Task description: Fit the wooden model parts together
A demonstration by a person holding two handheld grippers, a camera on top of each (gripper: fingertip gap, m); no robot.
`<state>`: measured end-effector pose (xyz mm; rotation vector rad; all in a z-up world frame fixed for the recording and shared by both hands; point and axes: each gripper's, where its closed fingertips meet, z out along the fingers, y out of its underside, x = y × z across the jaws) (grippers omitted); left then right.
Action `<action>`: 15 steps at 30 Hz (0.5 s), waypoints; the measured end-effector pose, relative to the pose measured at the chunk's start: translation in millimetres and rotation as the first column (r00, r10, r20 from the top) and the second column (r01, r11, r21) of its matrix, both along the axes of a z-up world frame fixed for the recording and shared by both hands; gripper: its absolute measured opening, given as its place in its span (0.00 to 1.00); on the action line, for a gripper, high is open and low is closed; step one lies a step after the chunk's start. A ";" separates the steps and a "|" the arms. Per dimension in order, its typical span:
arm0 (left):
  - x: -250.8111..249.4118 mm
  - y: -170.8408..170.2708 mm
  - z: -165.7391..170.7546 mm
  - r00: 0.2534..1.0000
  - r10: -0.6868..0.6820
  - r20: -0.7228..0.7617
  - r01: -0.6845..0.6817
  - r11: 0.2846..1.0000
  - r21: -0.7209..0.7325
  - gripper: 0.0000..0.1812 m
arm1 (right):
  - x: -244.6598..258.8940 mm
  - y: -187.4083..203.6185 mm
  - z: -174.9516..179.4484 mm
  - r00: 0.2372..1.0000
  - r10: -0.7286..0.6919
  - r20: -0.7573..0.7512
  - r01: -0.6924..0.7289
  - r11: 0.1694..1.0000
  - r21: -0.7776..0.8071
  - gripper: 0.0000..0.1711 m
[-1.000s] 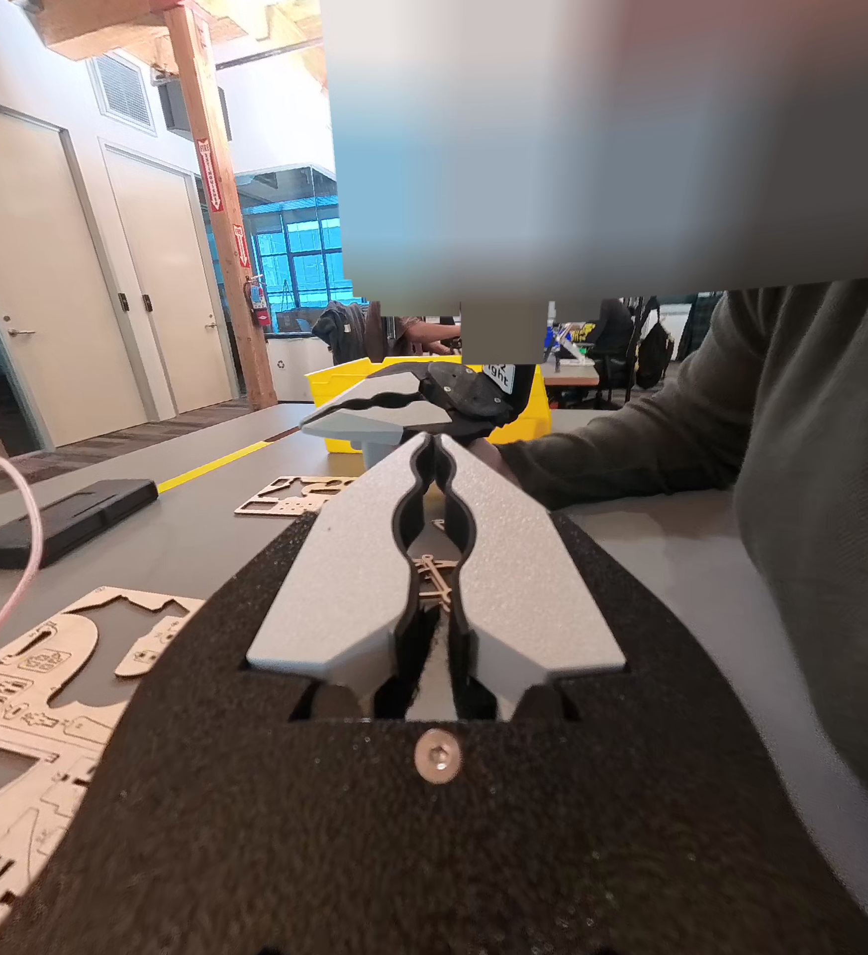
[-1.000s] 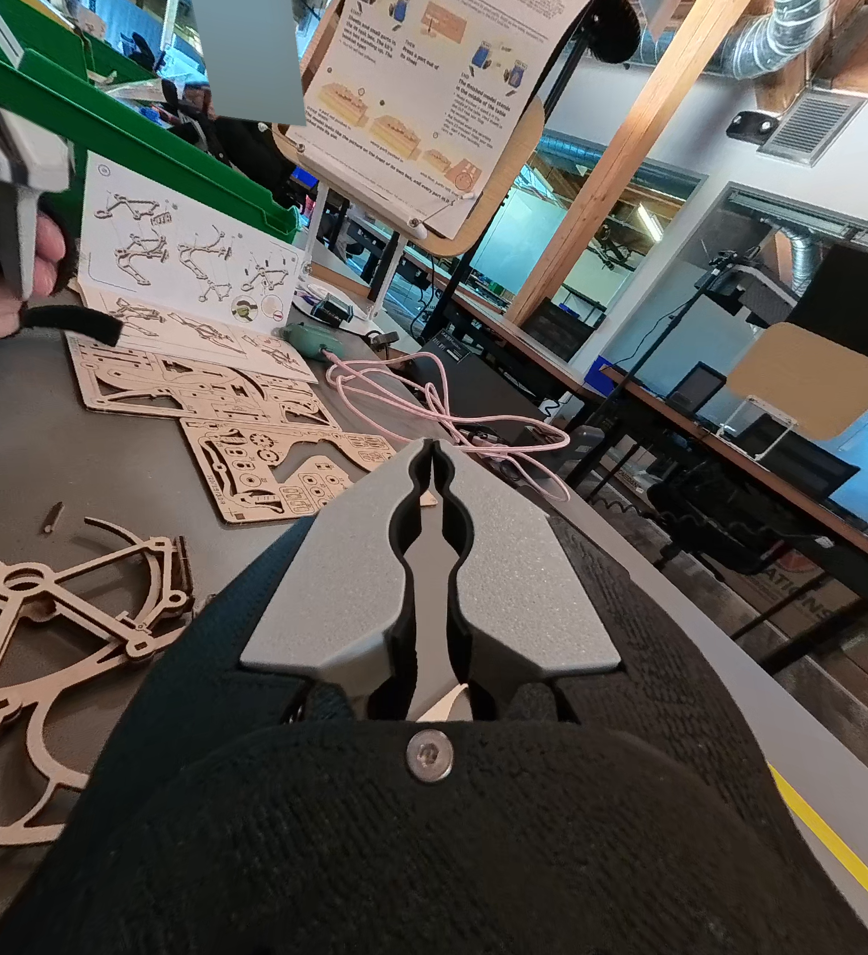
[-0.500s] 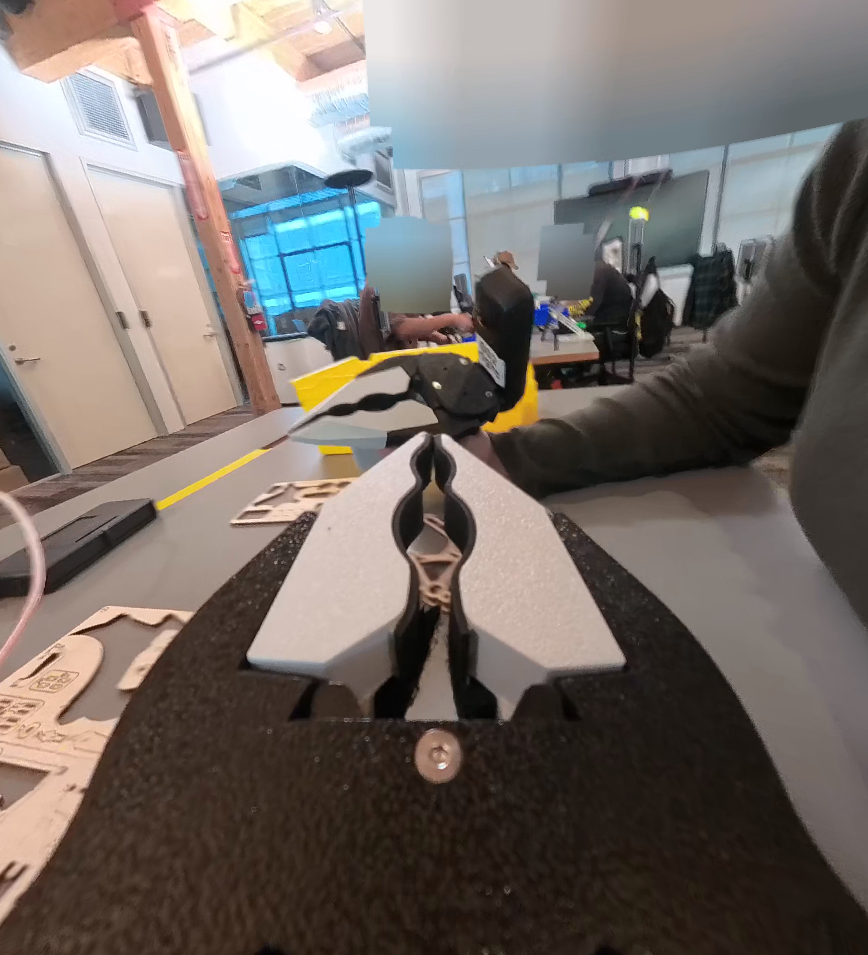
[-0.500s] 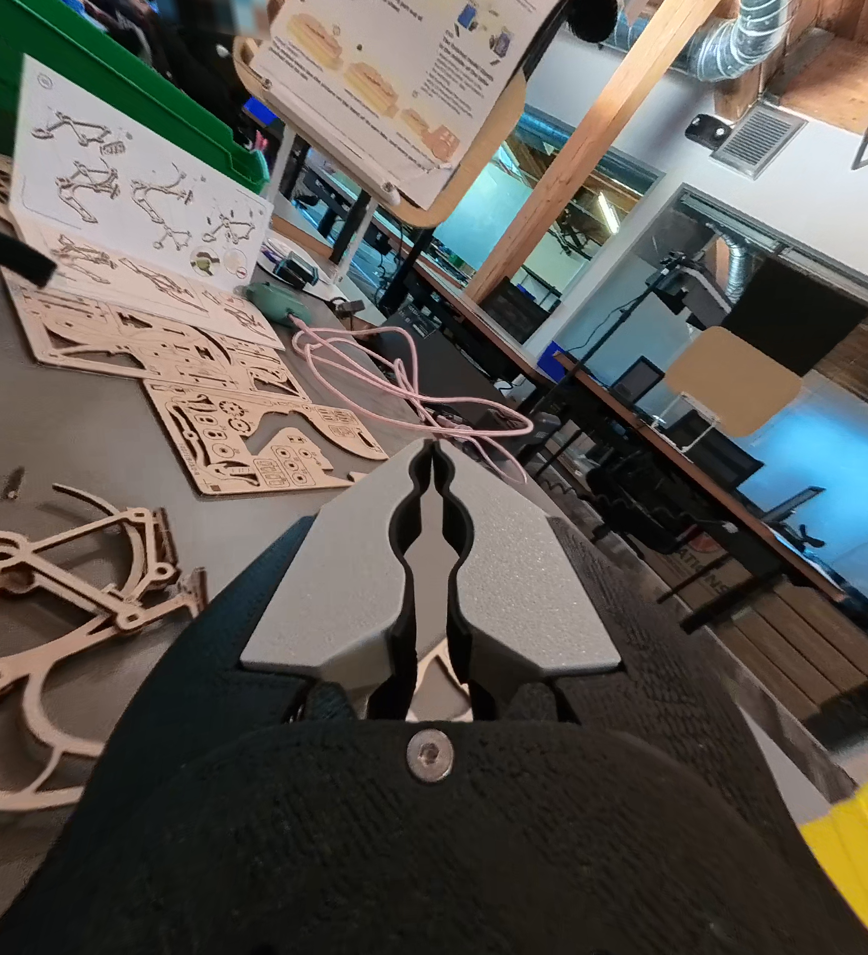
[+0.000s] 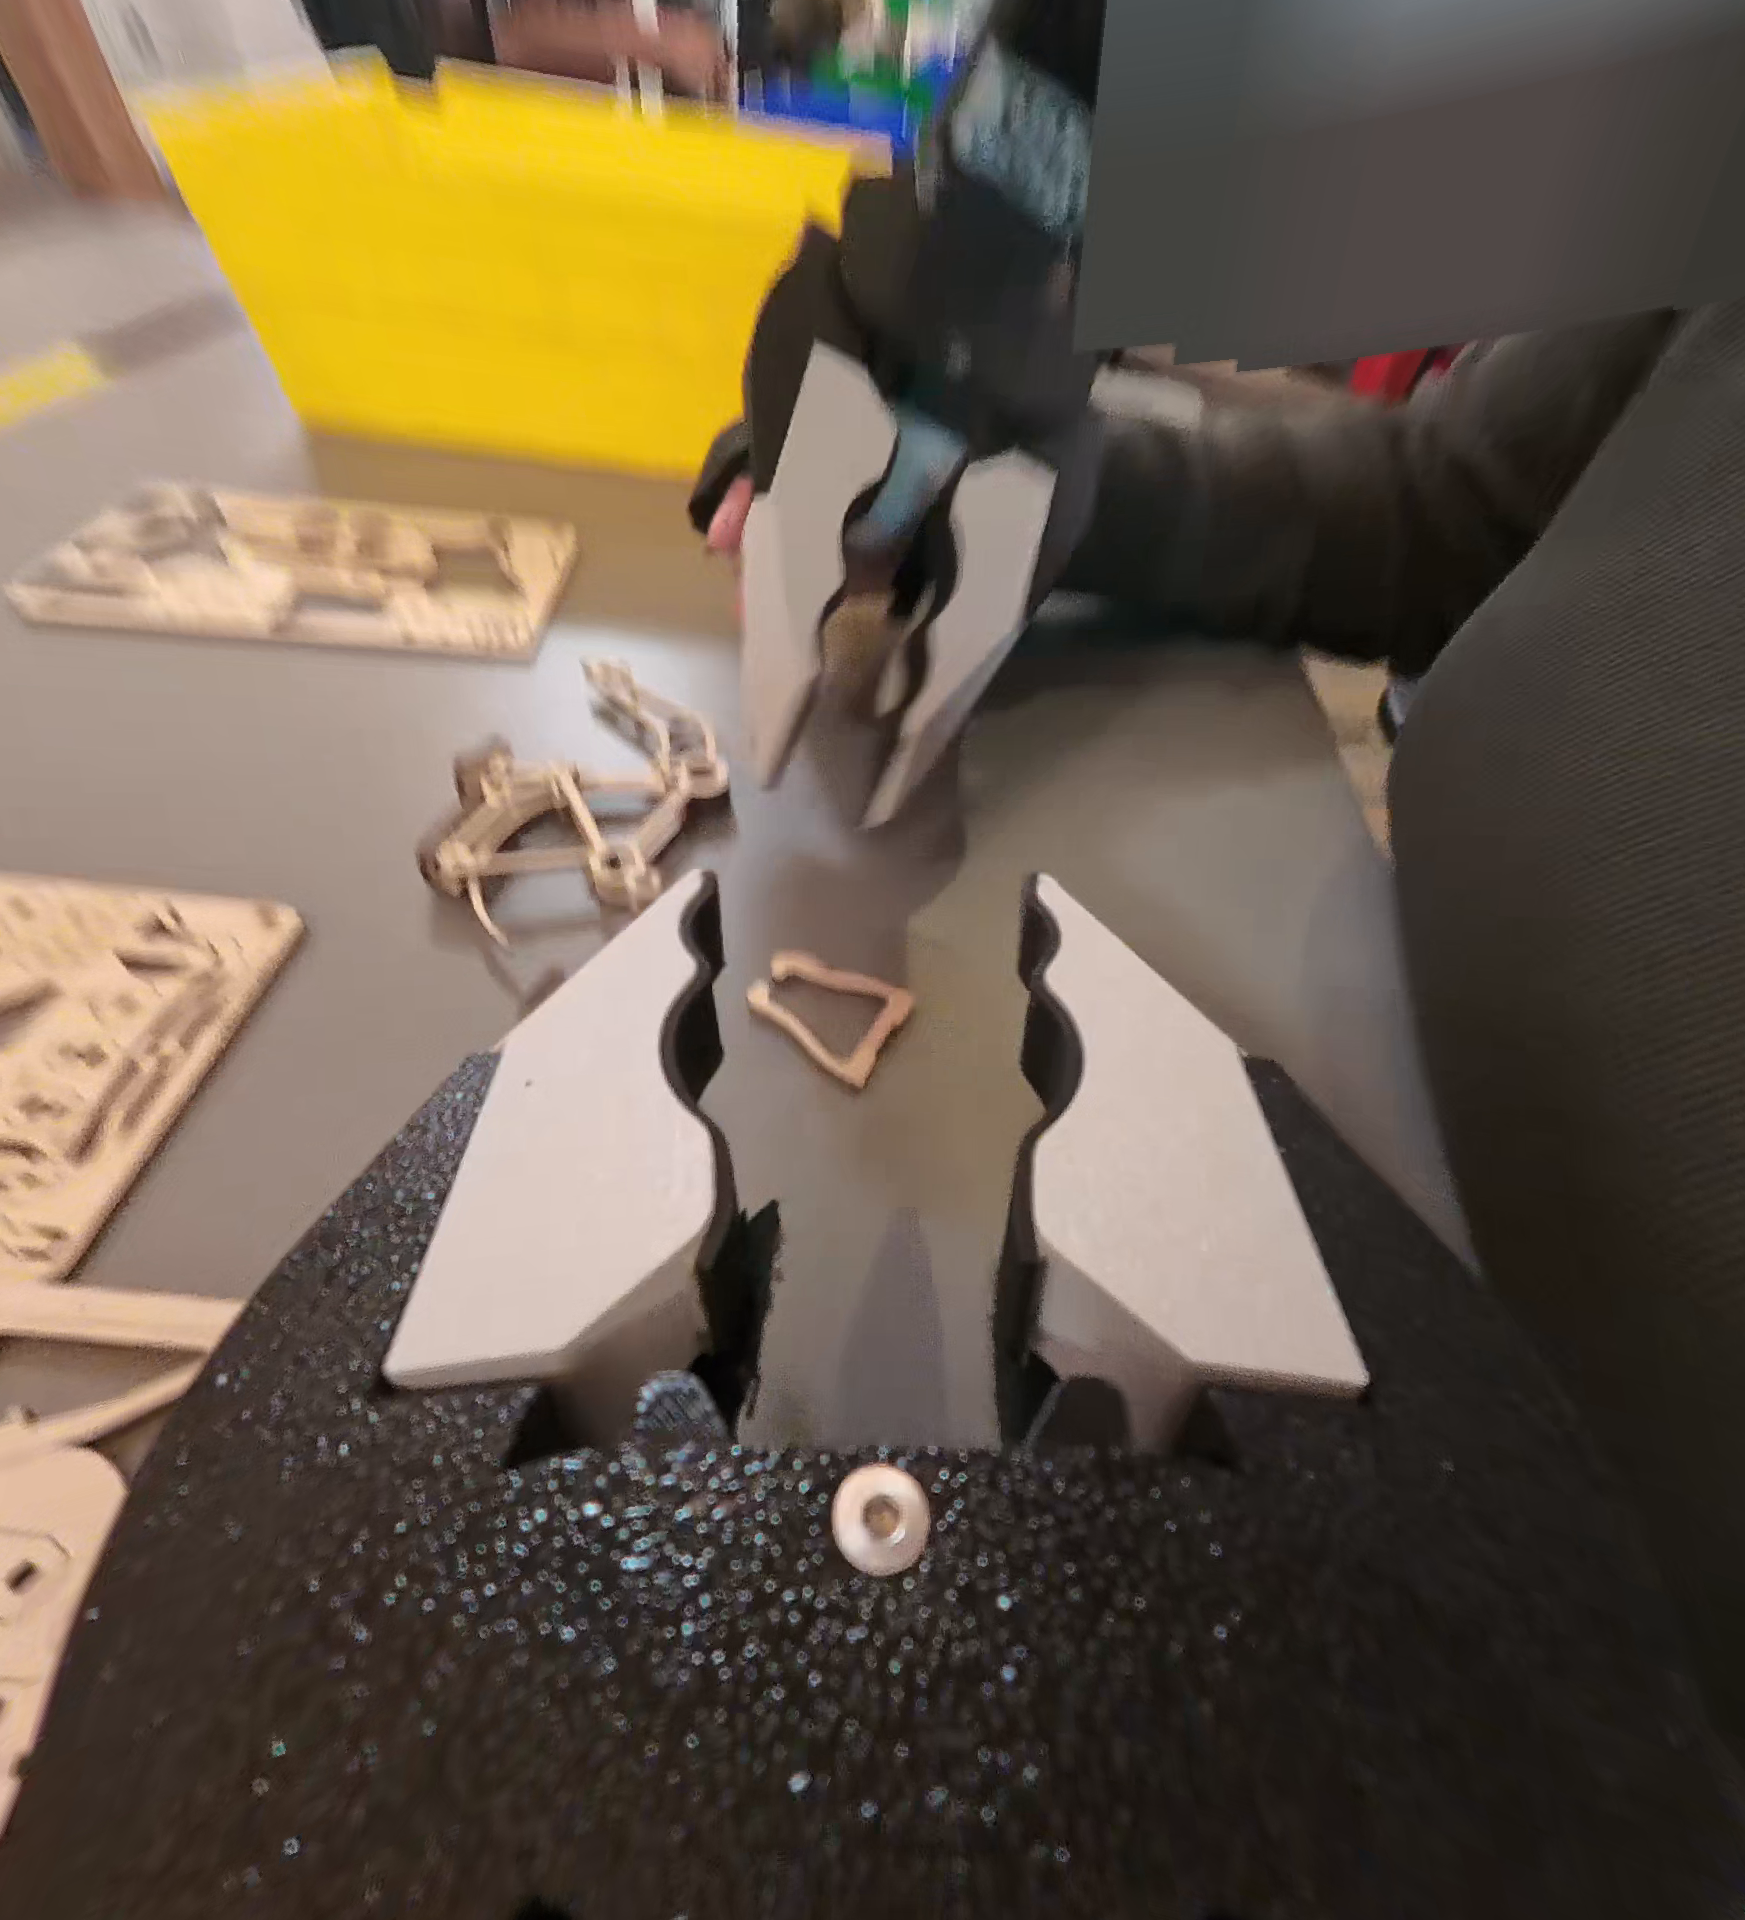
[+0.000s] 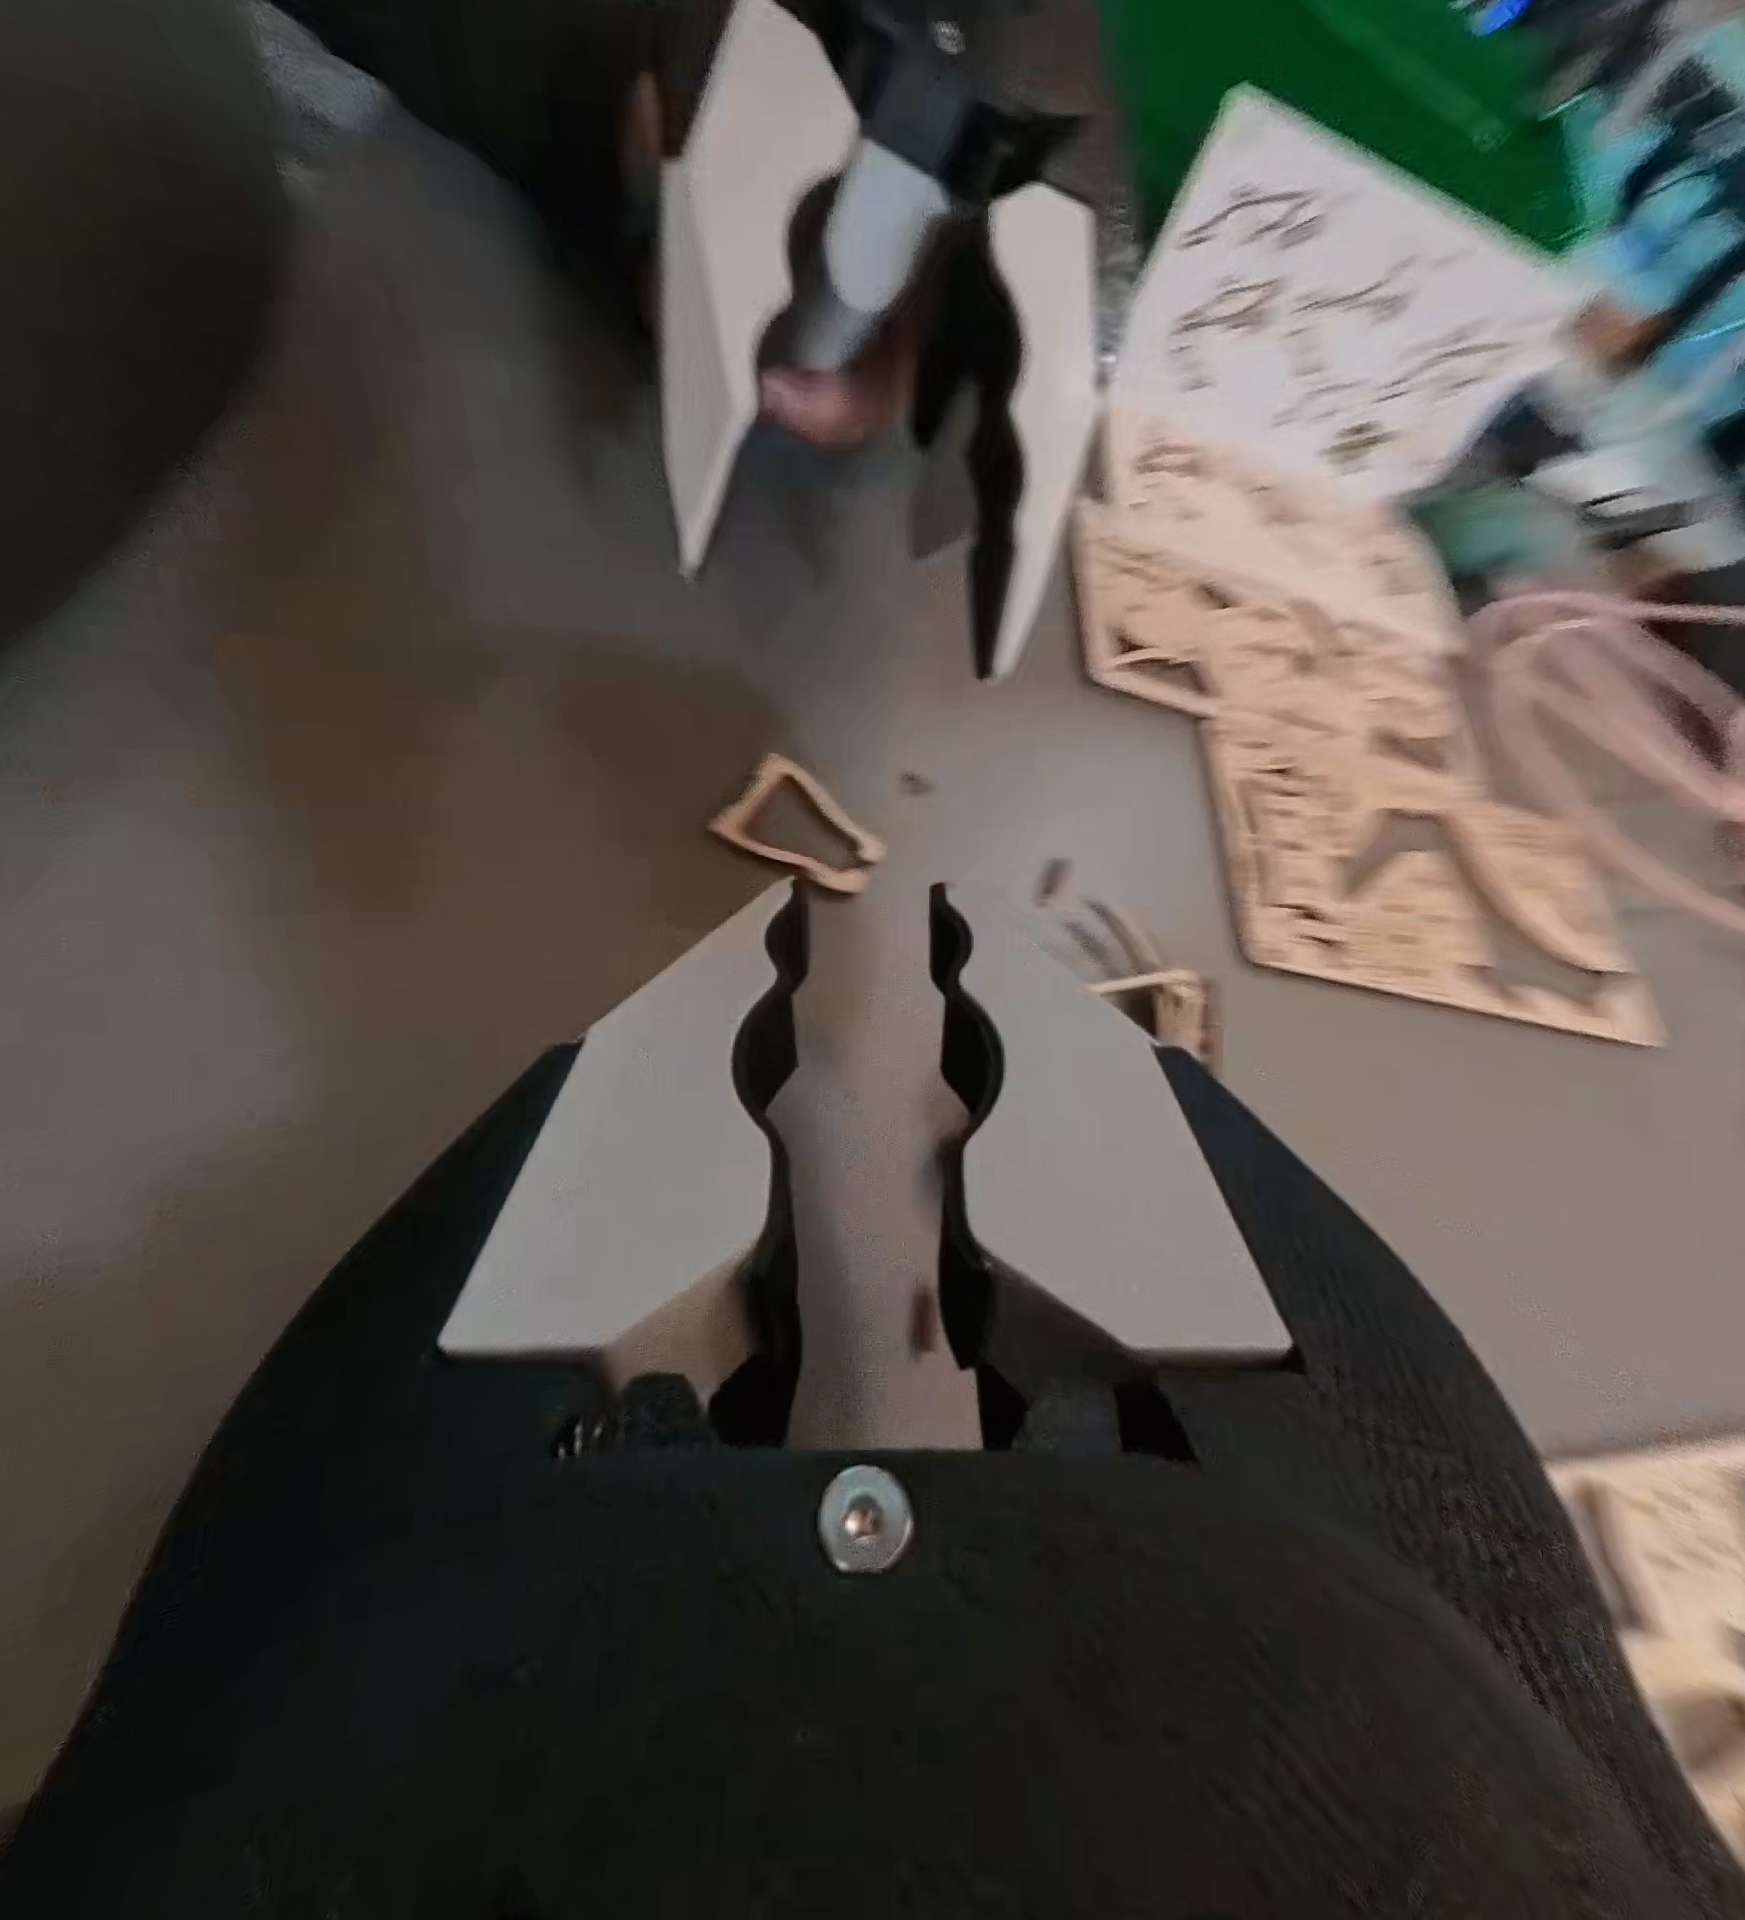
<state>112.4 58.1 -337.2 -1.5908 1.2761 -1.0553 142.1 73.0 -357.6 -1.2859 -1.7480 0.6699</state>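
The left gripper hangs over the grey table with its jaws spread wide. Between its fingers, flat on the table, lies a small wooden frame piece, touching neither. Beyond it the right gripper points down at the table, jaws a little apart, held by a hand with a dark sleeve. Beside it lies a partly built wooden assembly. A cut plywood sheet lies nearer the far edge before a yellow bin; another sheet lies at the table's left side.
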 end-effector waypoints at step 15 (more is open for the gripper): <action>1.1 -5.1 -35.1 0.972 -0.011 -0.234 0.017 1.000 0.021 0.27 | -25.4 -14.6 -23.1 0.993 0.037 0.115 0.002 0.948 -0.319 0.25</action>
